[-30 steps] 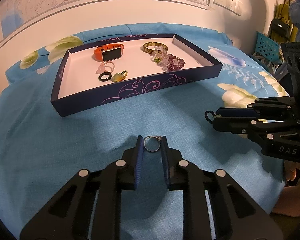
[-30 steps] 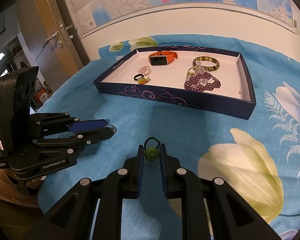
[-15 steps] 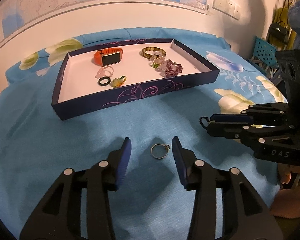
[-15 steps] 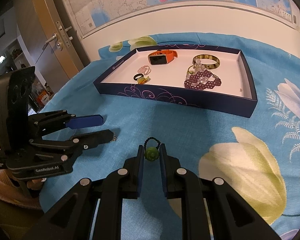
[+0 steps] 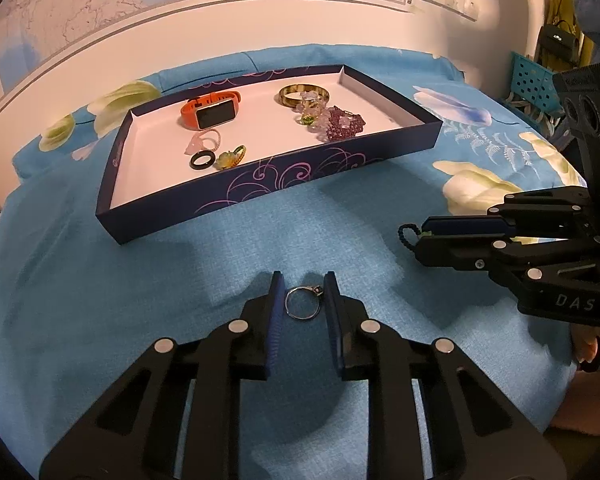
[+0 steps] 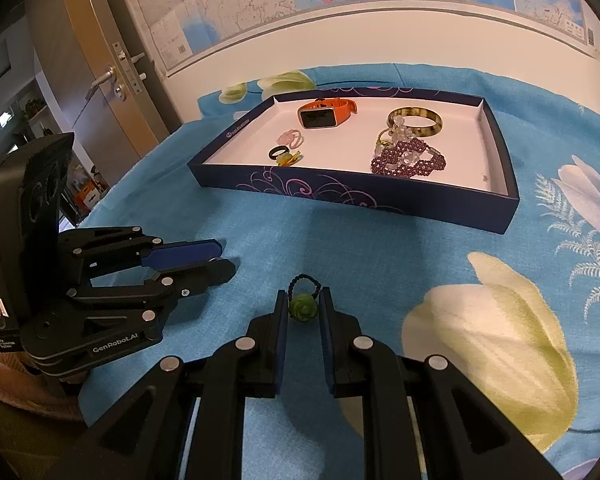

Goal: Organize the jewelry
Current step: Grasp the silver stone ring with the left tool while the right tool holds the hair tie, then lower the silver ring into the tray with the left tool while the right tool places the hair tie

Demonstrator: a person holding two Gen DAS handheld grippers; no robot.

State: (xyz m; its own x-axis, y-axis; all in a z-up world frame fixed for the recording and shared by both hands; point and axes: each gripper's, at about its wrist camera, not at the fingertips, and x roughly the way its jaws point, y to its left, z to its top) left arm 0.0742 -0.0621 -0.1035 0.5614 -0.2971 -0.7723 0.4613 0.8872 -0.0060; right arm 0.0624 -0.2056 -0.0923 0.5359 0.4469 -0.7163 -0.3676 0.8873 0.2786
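The left tongs [image 5: 302, 304] have closed round a thin silver ring [image 5: 302, 307], pads touching or nearly touching its sides, low over the blue cloth. The right tongs [image 6: 303, 309] pinch a green rose ring [image 6: 302, 309] on a black beaded band. The navy tray [image 5: 260, 188] lies beyond; the thin, slippery hoop could twist out during lifting.

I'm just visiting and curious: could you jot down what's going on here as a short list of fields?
Setting: blue floral cloth
Left tool: closed around a silver ring
Right tool: gripping a green bead ring
Tray: orange smartwatch, bangle, purple bead bracelet, small rings
Not yet done: both held rings are outside the tray
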